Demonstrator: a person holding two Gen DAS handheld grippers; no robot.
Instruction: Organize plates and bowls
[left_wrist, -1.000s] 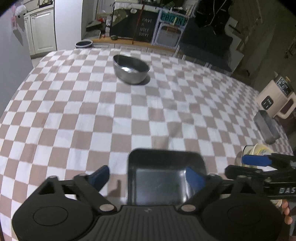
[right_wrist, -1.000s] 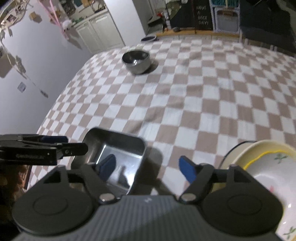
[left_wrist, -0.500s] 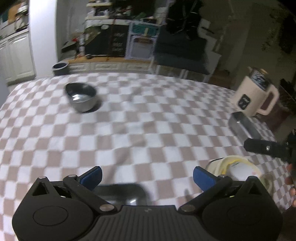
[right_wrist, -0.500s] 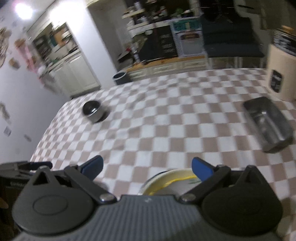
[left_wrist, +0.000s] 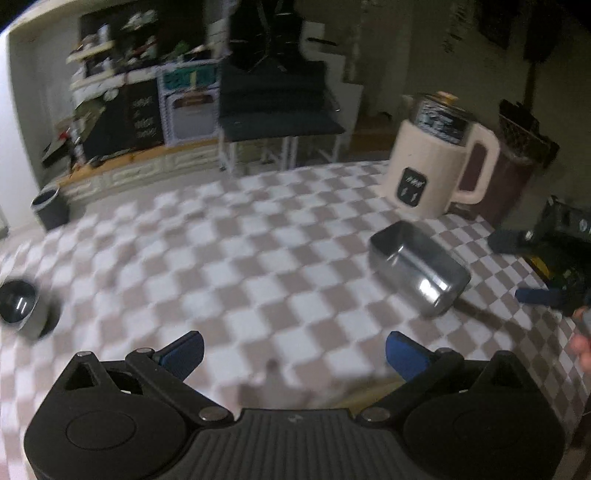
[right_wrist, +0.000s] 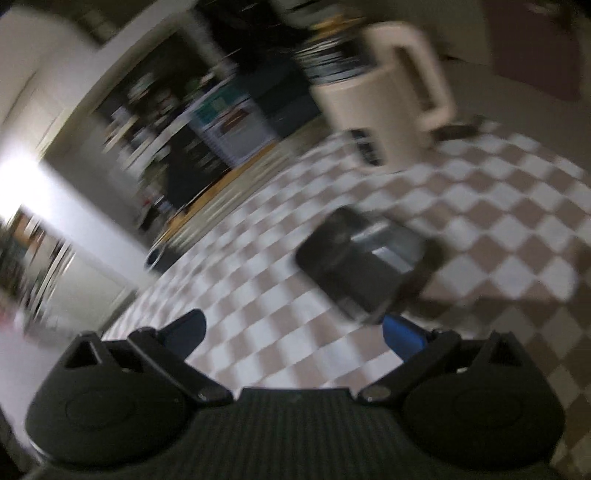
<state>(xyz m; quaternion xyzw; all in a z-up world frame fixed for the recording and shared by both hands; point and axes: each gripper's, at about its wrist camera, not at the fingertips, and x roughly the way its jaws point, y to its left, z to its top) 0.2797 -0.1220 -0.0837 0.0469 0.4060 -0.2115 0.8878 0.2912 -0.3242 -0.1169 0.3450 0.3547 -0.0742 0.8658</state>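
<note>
A rectangular steel dish lies on the checkered tablecloth right of centre in the left wrist view. In the blurred right wrist view the same steel dish sits just ahead of the fingers. A round steel bowl stands at the far left. My left gripper is open over bare cloth, nothing between its blue pads. My right gripper is open too, empty, its right fingertip near the dish's near end; the right gripper also shows at the left view's right edge. A yellow plate rim peeks out beneath the left gripper.
A cream electric kettle with a handle stands at the table's far right corner, just behind the steel dish. A dark bin sits on the floor beyond the far edge, with a chair and shelves behind. A hand shows at the right edge.
Both grippers opened wide off the black-looking square dish and the floral plate, then swung right across the table. The steel dish and kettle came into view; the round bowl slid to the left.
</note>
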